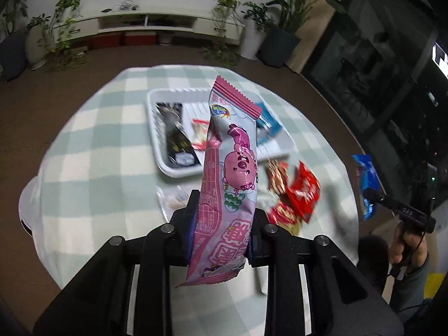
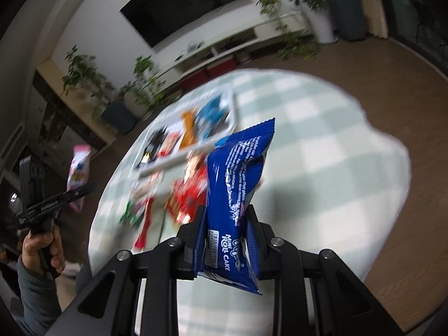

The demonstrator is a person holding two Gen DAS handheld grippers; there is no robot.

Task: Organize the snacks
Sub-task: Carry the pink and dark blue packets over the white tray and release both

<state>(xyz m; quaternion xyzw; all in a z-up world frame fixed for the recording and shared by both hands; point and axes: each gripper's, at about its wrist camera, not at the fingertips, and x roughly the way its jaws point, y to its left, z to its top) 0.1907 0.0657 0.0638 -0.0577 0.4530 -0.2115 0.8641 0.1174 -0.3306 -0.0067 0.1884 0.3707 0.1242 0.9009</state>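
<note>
Right gripper [image 2: 226, 221]; "MINI ROLL CAKE" packet [image 2: 235, 190]

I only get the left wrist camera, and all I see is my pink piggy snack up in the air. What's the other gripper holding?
Observer: The right gripper is shut on a blue snack pack, held upright above the table.
Child: What does the blue one say?
Observer: Its back reads "Mini Roll Cake", beside a barcode.
Child: Is anything orange in the tray? My snack blocks it.
Observer: Yes, an orange packet lies in the white tray, next to a light blue one.
Child: Anything green?
Observer: A green wrapper sits near the table's edge, too blurred to name.
</note>
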